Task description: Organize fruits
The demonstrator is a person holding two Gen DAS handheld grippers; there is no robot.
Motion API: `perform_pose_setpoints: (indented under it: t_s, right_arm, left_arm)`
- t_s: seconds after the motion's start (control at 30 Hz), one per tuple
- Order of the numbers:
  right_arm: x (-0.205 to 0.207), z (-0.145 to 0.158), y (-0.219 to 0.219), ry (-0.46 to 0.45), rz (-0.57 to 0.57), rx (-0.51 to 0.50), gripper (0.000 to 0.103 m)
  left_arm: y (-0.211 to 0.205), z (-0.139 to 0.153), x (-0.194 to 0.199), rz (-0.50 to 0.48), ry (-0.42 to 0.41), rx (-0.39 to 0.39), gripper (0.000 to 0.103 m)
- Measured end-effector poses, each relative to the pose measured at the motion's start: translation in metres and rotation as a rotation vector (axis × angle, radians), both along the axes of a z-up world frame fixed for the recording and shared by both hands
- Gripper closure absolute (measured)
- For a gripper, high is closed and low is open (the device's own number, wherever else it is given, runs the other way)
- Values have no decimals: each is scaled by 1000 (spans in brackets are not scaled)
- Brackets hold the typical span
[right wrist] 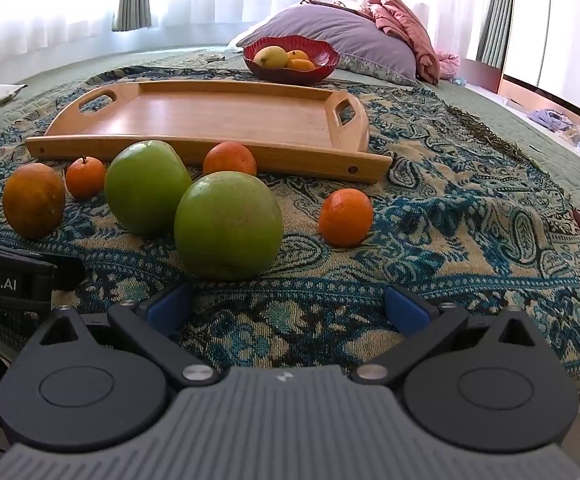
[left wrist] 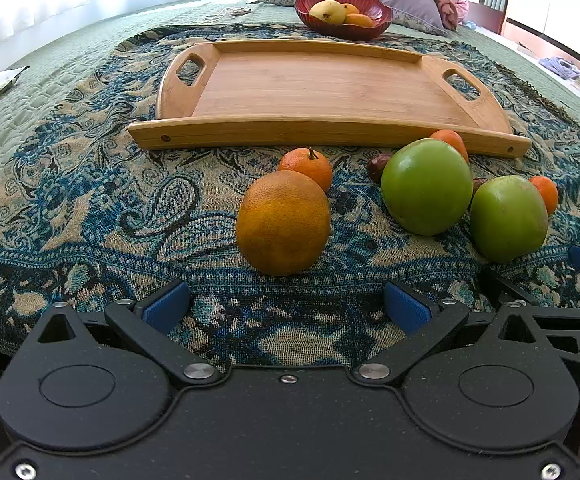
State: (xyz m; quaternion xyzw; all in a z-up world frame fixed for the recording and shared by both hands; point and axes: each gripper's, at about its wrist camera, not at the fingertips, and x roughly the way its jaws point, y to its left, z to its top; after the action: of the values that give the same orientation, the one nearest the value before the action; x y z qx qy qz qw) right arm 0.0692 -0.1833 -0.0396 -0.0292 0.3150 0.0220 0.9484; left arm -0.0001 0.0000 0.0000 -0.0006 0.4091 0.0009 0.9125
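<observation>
A large orange (left wrist: 283, 222) lies on the patterned cloth just ahead of my open, empty left gripper (left wrist: 286, 308). Behind it sit a small tangerine (left wrist: 306, 168), two green apples (left wrist: 426, 187) (left wrist: 508, 218), two more tangerines (left wrist: 450, 142) (left wrist: 545, 194) and a dark date (left wrist: 378, 167). An empty wooden tray (left wrist: 322, 84) lies beyond. My right gripper (right wrist: 286, 308) is open and empty, just short of the nearer green apple (right wrist: 228, 226). The right wrist view also shows the other apple (right wrist: 145, 186), the large orange (right wrist: 33, 200), tangerines (right wrist: 345, 217) (right wrist: 229, 159) (right wrist: 85, 176) and the tray (right wrist: 217, 116).
A red bowl (left wrist: 344, 14) with yellow fruit stands behind the tray, also seen in the right wrist view (right wrist: 290, 58). A purple pillow (right wrist: 342, 36) and pink cloth lie at the back. The bed's edge drops off at right (right wrist: 562, 128).
</observation>
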Motion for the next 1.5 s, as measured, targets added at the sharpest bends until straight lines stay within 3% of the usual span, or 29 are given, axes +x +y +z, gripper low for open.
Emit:
perform_pose_setpoints:
  t_s: [1.5]
  right_arm:
    - [-2,2,1,-13,6,-5,0]
  left_arm:
    - [0,-2,0,1,-14,11,0]
